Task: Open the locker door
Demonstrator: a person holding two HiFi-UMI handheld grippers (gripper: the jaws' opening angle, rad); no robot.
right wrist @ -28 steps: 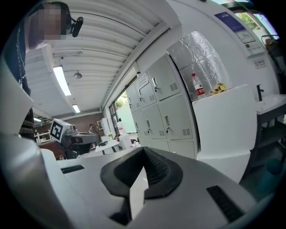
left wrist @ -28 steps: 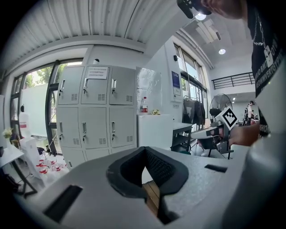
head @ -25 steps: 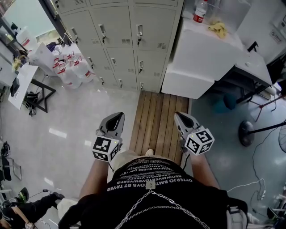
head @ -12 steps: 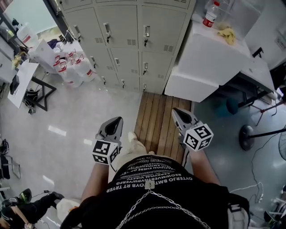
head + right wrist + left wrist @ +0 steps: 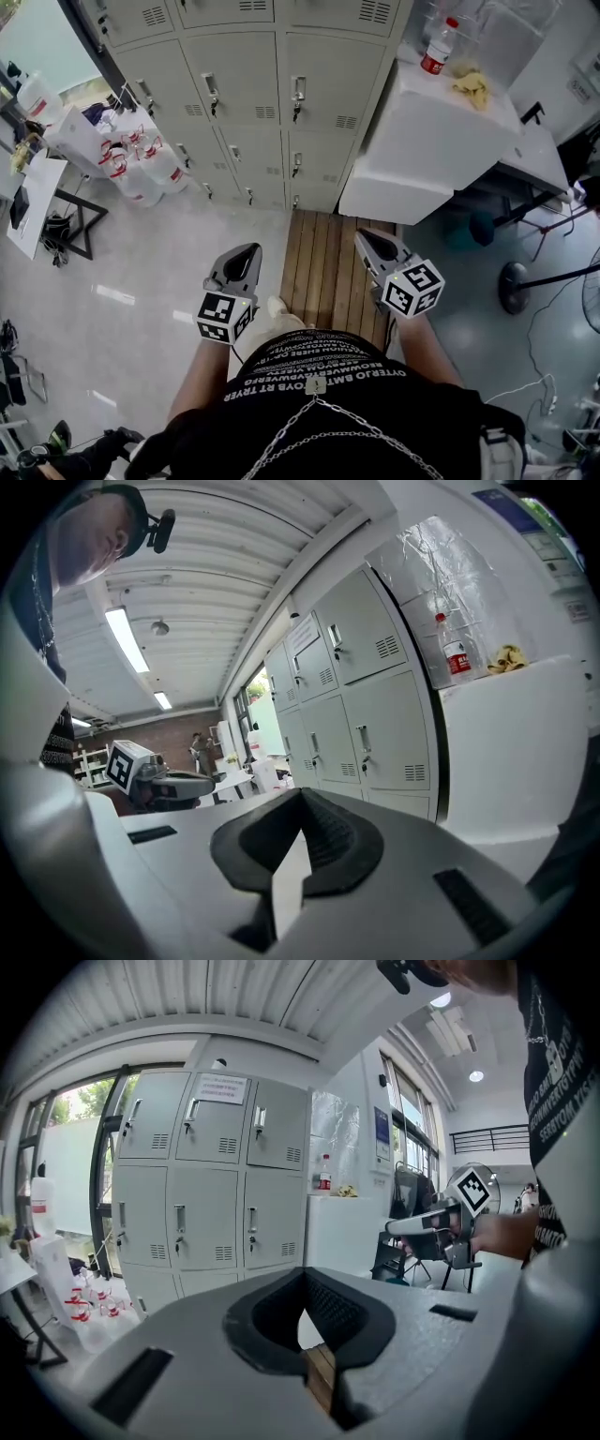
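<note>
A bank of pale grey lockers (image 5: 272,84) stands ahead, every door closed, each with a small handle and lock such as the one on the middle door (image 5: 297,94). My left gripper (image 5: 249,251) and right gripper (image 5: 364,237) are held low in front of the person's body, well short of the lockers, pointing toward them. Both are shut with nothing between the jaws. The left gripper view shows the lockers (image 5: 206,1185) beyond its closed jaws (image 5: 303,1275) and the right gripper (image 5: 427,1224) off to the side. The right gripper view shows the lockers (image 5: 361,714) past its closed jaws (image 5: 300,795).
A white cabinet (image 5: 422,141) stands right of the lockers, with a bottle (image 5: 432,47) and a yellow cloth (image 5: 469,84) on top. Water jugs (image 5: 141,159) and a desk (image 5: 33,202) sit at the left. A wooden pallet (image 5: 328,258) lies underfoot; a fan base (image 5: 516,281) is at the right.
The person has stepped toward the lockers, one foot forward, and the view has tilted up so more locker rows show. Both grippers stay shut, side by side.
</note>
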